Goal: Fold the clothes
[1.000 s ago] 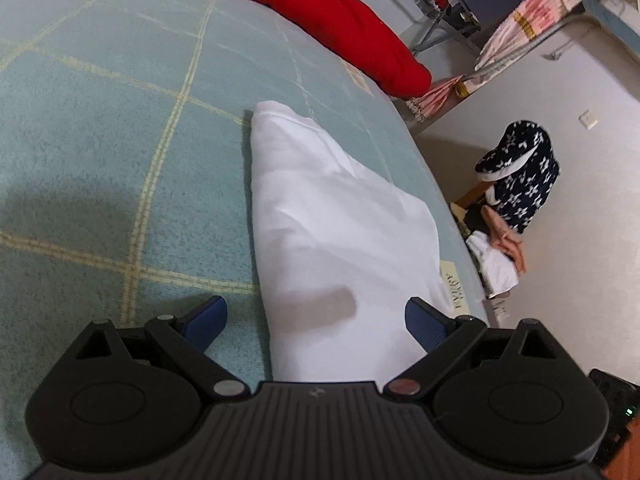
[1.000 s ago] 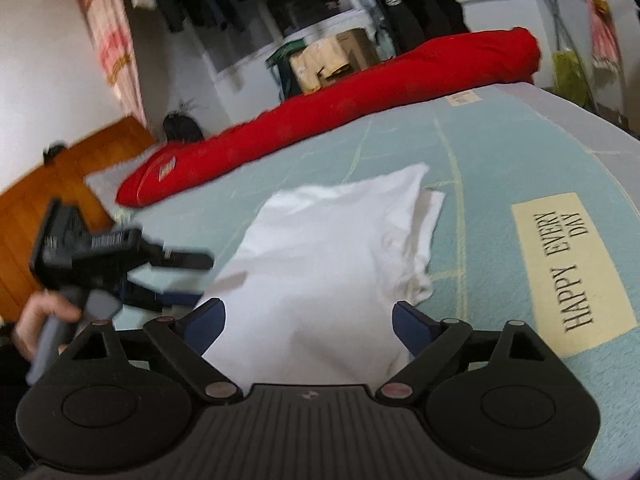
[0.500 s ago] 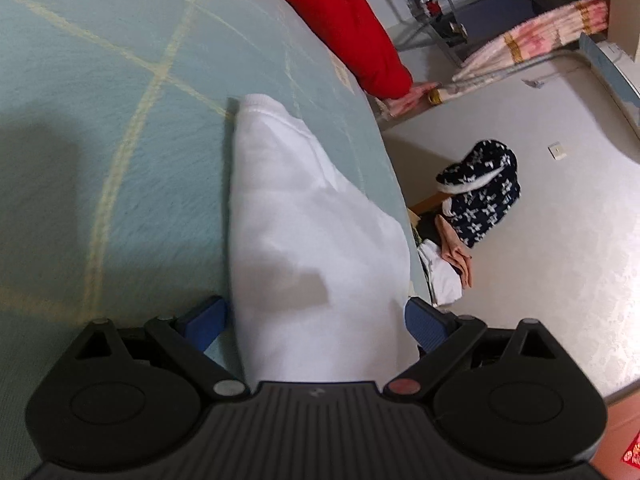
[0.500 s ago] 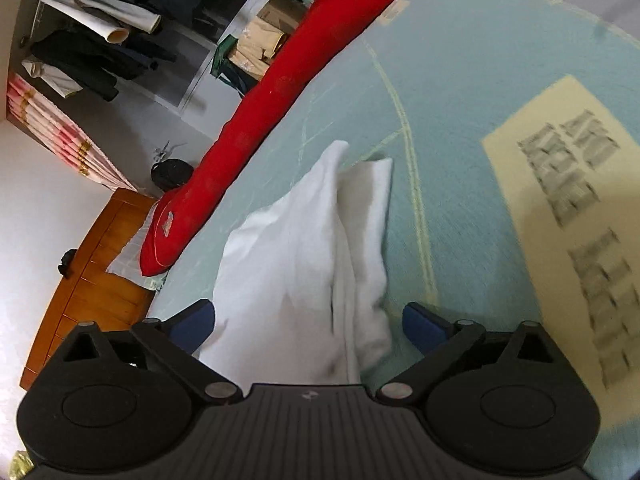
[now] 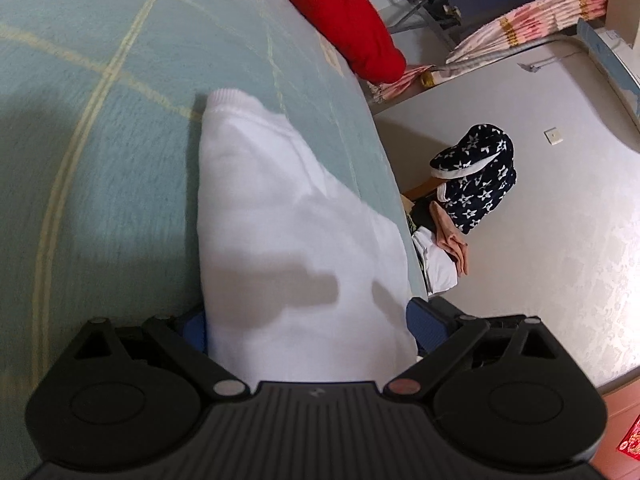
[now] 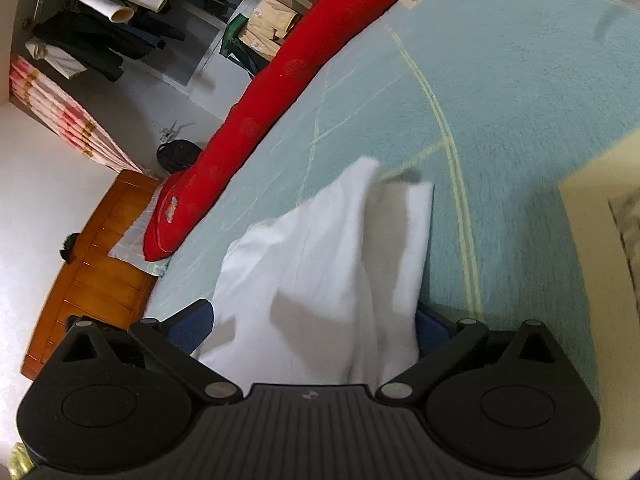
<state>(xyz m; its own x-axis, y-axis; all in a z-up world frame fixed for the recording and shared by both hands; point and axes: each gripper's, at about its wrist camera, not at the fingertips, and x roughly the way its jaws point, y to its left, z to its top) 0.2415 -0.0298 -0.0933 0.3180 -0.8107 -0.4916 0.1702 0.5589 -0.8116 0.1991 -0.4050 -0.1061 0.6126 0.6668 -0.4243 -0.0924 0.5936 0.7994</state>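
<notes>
White garment (image 5: 288, 248), folded into a long strip, lying on a pale green bed (image 5: 100, 128) with thin yellow lines, near the bed's edge. Left hand-held gripper (image 5: 308, 320) spread wide, blue pads on either side of the garment's near end, cloth filling the gap; no clear press on it. Right hand-held gripper (image 6: 316, 324) also spread as wide as it goes, having just finished opening, with the garment's (image 6: 328, 264) other end lying loose between its pads, not pinched. Red bolster (image 6: 256, 120) along the far side of the bed, well apart from the garment. Beyond the bed's edge, a dark star-patterned slipper (image 5: 476, 176) on the floor.
</notes>
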